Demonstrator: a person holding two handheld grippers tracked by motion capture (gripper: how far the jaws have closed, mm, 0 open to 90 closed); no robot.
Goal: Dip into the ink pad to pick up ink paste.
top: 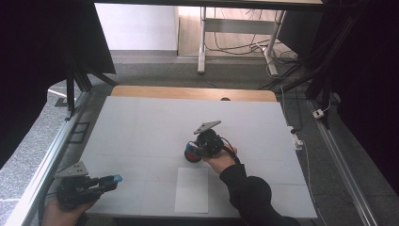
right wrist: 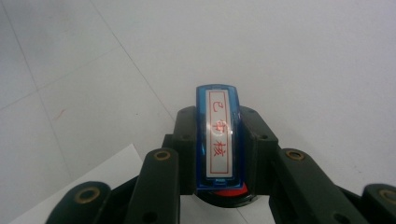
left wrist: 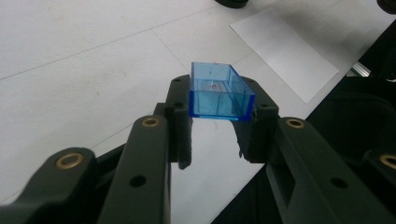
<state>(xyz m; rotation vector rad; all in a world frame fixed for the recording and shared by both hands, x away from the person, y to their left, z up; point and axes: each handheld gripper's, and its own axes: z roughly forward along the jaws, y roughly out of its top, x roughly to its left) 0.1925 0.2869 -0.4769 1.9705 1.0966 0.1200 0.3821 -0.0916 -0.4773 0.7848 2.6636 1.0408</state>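
Two blue parts are held: a clear blue cap (left wrist: 219, 93) by the left gripper (left wrist: 217, 135), a stamp (right wrist: 218, 140) by the right gripper (right wrist: 218, 154).

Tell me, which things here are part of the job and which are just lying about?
Part of the job:
- blue stamp, clamped in the right hand-held gripper
- clear blue cap, clamped in the left hand-held gripper
- white paper sheet, probably for stamping

Just lying about:
- cables on the floor beyond the table
- grey table mat, bare work surface
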